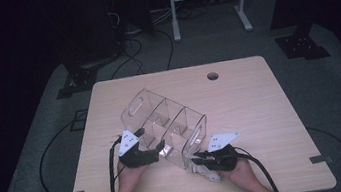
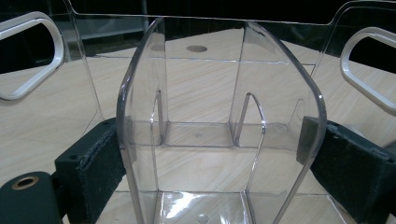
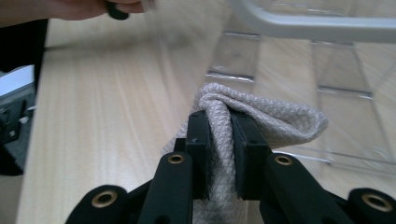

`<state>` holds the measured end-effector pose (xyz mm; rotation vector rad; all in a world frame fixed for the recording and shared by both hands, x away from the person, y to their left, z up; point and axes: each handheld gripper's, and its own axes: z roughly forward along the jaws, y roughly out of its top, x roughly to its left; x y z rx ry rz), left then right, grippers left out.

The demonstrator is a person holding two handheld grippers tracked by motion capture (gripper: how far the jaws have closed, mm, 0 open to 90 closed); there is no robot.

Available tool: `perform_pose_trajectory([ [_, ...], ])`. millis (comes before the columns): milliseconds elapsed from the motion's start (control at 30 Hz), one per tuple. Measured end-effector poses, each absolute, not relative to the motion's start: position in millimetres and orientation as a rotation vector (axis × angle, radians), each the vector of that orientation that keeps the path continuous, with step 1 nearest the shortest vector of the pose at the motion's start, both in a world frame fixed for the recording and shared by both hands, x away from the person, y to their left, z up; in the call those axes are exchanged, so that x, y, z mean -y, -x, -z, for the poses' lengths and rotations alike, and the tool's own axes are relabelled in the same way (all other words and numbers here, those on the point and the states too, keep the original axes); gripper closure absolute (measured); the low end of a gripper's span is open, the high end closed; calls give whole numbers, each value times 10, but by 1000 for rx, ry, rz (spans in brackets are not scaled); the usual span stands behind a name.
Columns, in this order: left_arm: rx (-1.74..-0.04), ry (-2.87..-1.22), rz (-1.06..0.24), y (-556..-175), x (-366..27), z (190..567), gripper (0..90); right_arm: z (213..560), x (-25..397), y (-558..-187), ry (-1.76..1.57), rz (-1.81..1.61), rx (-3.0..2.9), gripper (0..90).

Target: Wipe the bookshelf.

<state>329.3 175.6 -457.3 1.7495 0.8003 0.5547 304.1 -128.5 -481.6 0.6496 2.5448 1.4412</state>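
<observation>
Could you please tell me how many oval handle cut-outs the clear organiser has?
2: one handle cut-out in the far end wall of the clear organiser, one handle cut-out in the near end wall by the right gripper.

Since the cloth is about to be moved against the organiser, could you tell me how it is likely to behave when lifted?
The grey woven cloth will probably be floppy: it folds and droops over the jaws of the right hand-held gripper. It looks light, as a narrow pinch holds it bunched. Its coarse weave should resist slipping, though loose ends may drag on the table or catch on the clear organiser.
</observation>
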Motion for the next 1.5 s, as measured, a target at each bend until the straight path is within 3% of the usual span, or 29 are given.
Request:
perform_pose_trajectory([
  [467,-800,-1746,-549,-3303,-1757,4580,82,4838,1261,-3031,-612,-1432,-2552,779],
  [633,-798,-1747,-552,-3303,-1755,4579,81,4809,1402,-3134,-737,-1459,-2494,779],
  [1500,-796,-1749,-545,-3297,-1781,4577,83,4703,1163,-2870,-513,-1484,-2497,780],
])
